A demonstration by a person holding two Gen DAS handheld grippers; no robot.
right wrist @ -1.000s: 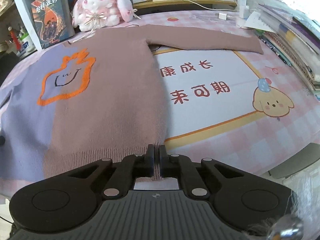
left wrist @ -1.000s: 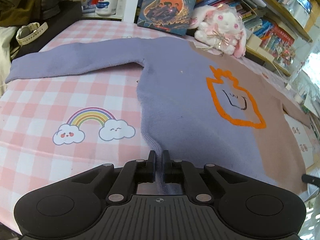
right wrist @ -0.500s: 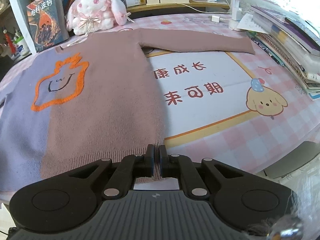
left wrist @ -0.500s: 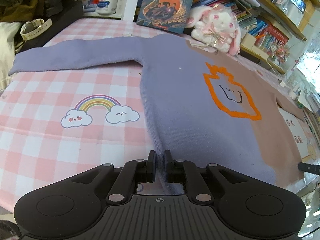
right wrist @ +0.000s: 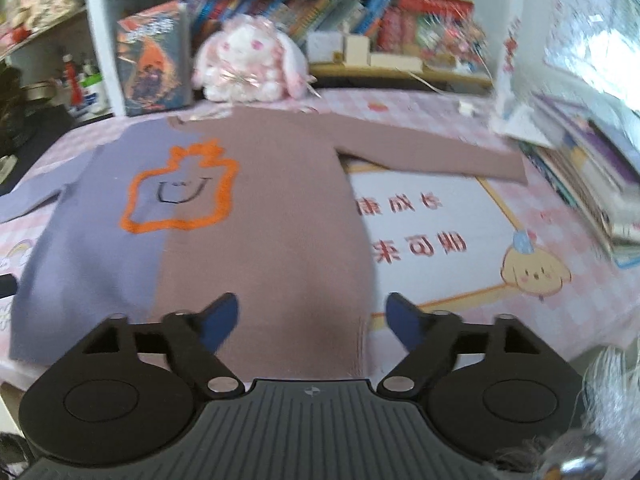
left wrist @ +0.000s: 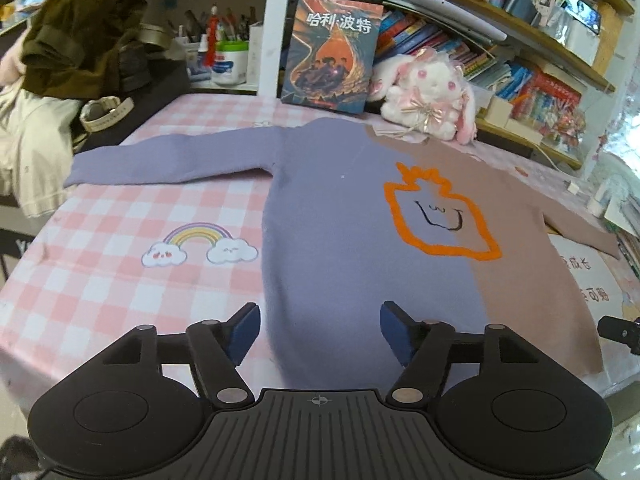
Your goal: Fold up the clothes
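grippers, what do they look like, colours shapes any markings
The left gripper and right gripper look alike: a matte black body with a ribbed centre plate marked by a small crosshair, a round disc recess on each side, black linkage arms with silver pivot pins, and dark blue pads on the jaws. No cables or sleeves show.
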